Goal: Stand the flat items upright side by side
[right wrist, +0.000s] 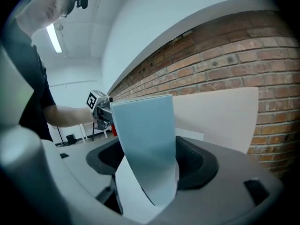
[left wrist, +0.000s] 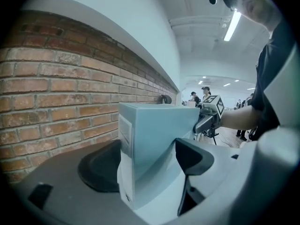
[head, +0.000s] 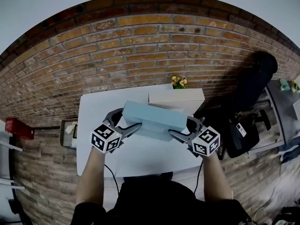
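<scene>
Head view: two boxes. One blue box (head: pixel 154 118), mid-frame, is over the white counter (head: pixel 93 121), with one end clenched in the left tongs (head: pixel 131 118) and the other in the right tongs (head: pixel 179 125). One white box (head: pixel 176 97) stands behind it, upper centre, beside one flower pot (head: pixel 178 81) (yellow blooms).

Left gripper view: both pads press the blue box (left wrist: pixel 154 144).

Right gripper view: both pads grip its other end, and the white box (right wrist: pixel 215 116) is at right.

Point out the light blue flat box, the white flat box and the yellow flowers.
Light blue flat box (head: pixel 154 117): head view, top face.
White flat box (head: pixel 177 96): head view, upper surface.
Yellow flowers (head: pixel 179 81): head view, blossoms.
</scene>
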Action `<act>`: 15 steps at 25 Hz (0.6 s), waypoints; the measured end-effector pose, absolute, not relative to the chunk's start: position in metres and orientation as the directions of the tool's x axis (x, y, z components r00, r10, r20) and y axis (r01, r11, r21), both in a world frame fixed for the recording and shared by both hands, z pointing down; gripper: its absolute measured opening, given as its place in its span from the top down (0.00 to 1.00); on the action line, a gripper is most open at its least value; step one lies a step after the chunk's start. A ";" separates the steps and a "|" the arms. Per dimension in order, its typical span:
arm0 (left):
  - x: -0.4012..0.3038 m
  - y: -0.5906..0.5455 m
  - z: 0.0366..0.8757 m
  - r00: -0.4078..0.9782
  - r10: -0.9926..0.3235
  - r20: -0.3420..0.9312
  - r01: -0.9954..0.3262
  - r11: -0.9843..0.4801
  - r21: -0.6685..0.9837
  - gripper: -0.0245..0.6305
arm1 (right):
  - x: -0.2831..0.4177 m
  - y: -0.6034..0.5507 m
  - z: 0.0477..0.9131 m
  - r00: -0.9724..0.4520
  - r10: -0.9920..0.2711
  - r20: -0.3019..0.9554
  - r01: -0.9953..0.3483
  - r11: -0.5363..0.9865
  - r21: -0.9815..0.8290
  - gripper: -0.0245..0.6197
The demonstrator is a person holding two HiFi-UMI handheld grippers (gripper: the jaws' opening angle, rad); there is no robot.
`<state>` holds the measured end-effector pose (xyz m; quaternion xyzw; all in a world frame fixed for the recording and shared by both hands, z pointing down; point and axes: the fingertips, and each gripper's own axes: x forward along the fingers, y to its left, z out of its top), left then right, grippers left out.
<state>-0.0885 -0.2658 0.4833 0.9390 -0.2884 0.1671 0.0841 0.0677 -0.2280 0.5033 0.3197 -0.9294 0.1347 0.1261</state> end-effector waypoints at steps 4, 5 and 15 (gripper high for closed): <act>-0.061 -0.259 0.488 0.762 -0.530 0.371 -0.591 -0.804 0.065 0.37 | 0.095 -0.228 0.508 -0.759 -0.547 0.354 -0.618 0.776 -0.125 0.41; -0.056 -0.258 0.489 0.757 -0.536 0.373 -0.598 -0.799 0.067 0.37 | 0.101 -0.229 0.509 -0.759 -0.543 0.360 -0.614 0.780 -0.118 0.41; -0.023 -0.254 0.493 0.697 -0.594 0.402 -0.665 -0.745 0.052 0.38 | 0.135 -0.236 0.512 -0.750 -0.543 0.378 -0.618 0.779 -0.108 0.39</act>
